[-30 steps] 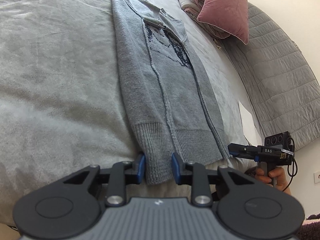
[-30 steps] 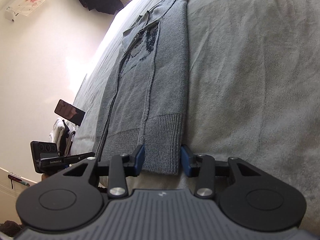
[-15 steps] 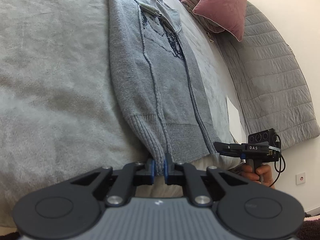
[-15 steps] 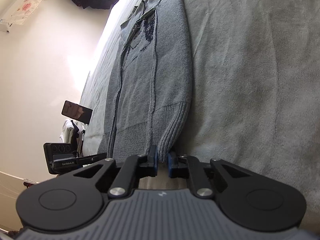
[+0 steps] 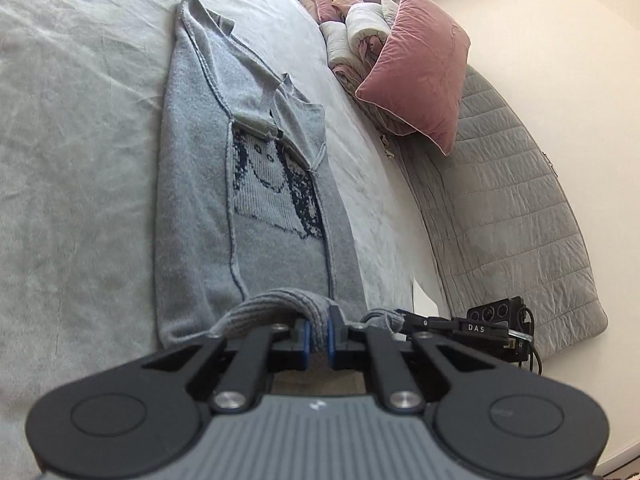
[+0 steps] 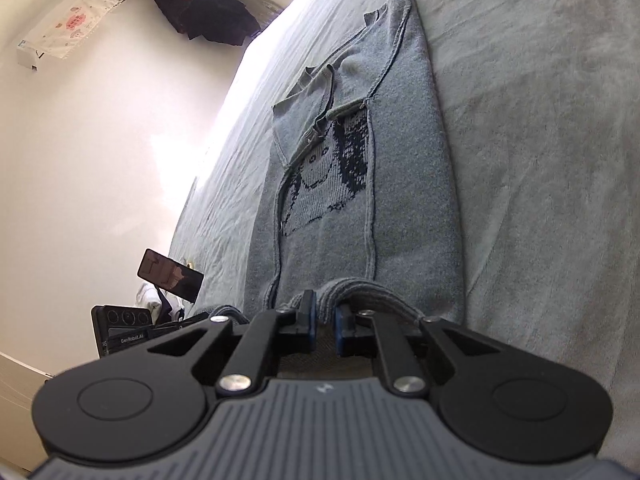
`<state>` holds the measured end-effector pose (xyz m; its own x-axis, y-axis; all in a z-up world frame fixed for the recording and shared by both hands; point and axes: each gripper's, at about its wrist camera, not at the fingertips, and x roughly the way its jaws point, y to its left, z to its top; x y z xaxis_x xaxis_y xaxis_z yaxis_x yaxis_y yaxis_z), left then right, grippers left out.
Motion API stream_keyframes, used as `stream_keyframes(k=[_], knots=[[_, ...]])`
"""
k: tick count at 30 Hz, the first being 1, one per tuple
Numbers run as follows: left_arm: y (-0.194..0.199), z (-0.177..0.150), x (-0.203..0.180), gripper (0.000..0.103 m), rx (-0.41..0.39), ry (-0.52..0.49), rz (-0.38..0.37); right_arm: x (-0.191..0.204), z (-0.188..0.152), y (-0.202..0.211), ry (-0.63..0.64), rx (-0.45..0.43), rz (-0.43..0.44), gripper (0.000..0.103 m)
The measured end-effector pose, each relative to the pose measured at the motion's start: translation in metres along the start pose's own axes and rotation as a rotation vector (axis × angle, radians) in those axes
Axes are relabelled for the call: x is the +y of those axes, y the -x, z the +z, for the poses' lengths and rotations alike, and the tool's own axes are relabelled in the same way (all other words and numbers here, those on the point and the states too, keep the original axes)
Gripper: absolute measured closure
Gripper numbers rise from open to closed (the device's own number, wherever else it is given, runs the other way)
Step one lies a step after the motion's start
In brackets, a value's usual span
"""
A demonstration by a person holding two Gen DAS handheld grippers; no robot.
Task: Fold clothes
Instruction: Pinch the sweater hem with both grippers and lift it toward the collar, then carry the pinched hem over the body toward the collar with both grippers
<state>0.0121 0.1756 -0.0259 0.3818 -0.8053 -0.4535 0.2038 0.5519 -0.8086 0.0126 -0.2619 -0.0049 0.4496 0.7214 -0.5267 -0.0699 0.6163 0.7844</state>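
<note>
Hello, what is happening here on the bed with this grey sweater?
A person is folding a grey sweater on a bed with two hand-held grippers. The left gripper and the right gripper are each shut on the ribbed hem, one near each bottom corner, and the hem is lifted over the sweater's body. The sleeves are already folded in. A pink pillow lies at the head of the bed.

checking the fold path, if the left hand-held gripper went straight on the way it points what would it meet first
Probably the sweater body ahead: the left hand-held gripper is shut on the hem and points slightly down along it; depth unclear.
</note>
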Motion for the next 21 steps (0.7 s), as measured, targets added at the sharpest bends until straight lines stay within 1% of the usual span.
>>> stream_keyframes(k=[4,5,6,8,10,11,12,13,14,15,16,18,21], knots=[[-0.017,0.025,0.013,0.096,-0.034,0.022,0.056,-0.009,0.021,-0.014,0.013,-0.024,-0.022,0.091],[-0.020,0.027,0.017,0.095,-0.036,0.025,0.063,-0.012,0.024,-0.017,0.013,-0.029,-0.022,0.091],[-0.024,0.029,0.021,0.095,-0.039,0.029,0.071,-0.015,0.027,-0.020,0.013,-0.033,-0.021,0.088],[-0.025,0.027,0.028,0.095,-0.052,0.023,0.070,-0.019,0.030,-0.023,0.013,-0.042,-0.019,0.087],[-0.024,0.027,0.027,0.095,-0.058,0.003,0.078,-0.019,0.032,-0.022,0.024,-0.043,-0.006,0.087],[-0.023,0.028,0.025,0.094,-0.059,-0.008,0.083,-0.017,0.033,-0.020,0.039,-0.053,-0.005,0.084],[-0.021,0.030,0.023,0.089,-0.067,-0.031,0.086,-0.015,0.034,-0.018,0.055,-0.066,-0.007,0.079],[-0.018,0.031,0.020,0.087,-0.083,-0.051,0.087,-0.014,0.035,-0.014,0.073,-0.085,-0.012,0.074],[-0.014,0.031,0.019,0.081,-0.101,-0.059,0.094,-0.012,0.037,-0.010,0.088,-0.109,-0.016,0.059],[-0.011,0.031,0.019,0.077,-0.119,-0.064,0.103,-0.012,0.038,-0.007,0.096,-0.130,-0.017,0.057],[-0.008,0.032,0.019,0.075,-0.131,-0.070,0.115,-0.012,0.039,-0.004,0.101,-0.148,-0.016,0.057],[-0.005,0.033,0.020,0.073,-0.148,-0.086,0.144,-0.012,0.040,-0.002,0.115,-0.158,-0.020,0.057],[-0.005,0.035,0.020,0.072,-0.153,-0.110,0.173,-0.010,0.038,-0.007,0.157,-0.148,-0.057,0.057]])
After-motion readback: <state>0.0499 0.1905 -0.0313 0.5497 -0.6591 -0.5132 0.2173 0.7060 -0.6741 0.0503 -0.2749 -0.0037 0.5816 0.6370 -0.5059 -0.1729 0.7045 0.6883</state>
